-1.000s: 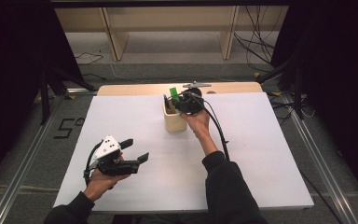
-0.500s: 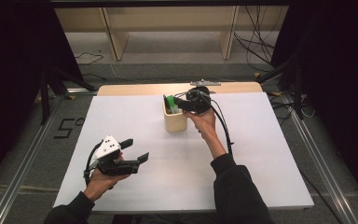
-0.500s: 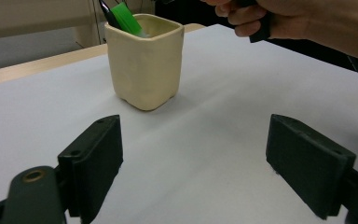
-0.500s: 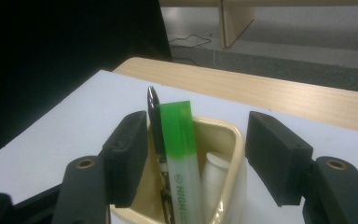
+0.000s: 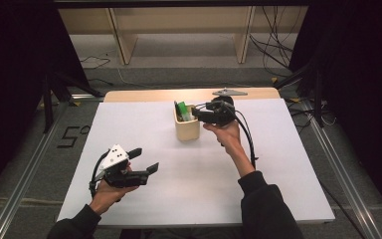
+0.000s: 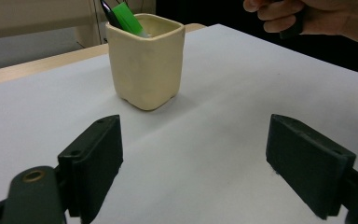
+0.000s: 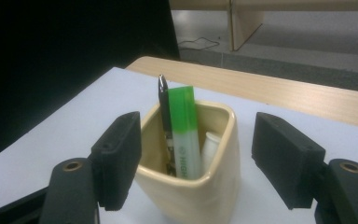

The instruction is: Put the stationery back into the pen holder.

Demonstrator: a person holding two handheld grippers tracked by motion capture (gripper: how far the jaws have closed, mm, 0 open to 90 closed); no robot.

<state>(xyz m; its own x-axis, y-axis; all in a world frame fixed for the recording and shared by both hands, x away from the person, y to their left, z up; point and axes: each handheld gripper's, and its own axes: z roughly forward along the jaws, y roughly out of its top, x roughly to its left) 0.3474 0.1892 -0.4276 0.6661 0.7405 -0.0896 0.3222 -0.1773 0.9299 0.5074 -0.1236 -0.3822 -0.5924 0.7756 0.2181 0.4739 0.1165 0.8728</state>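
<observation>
Your right gripper [image 5: 197, 115] is hanging just beside the cream cup [image 5: 186, 128] at the far middle of the white bench [image 5: 278, 164], tips pointing at the cup's rim. Its fingers [image 7: 119, 158] have just been opening and are now standing spread, nothing pinched between them; in the right gripper view they're framing the cup from either side without touching it. The cup is sitting upright and is holding a green highlighter [image 7: 185, 133], cap end up, a dark pen [image 7: 164, 109] leaning right against it, and a white item [image 7: 210, 142] lower inside that I can't identify. Your left gripper [image 5: 144, 162] is hovering low over the near left part of the bench, well apart from the cup, fingers [image 6: 93, 154] spread wide with only bare bench between them. In the left gripper view the cup is sitting straight ahead, and your right hand [image 6: 303, 16] is showing at the top right.
</observation>
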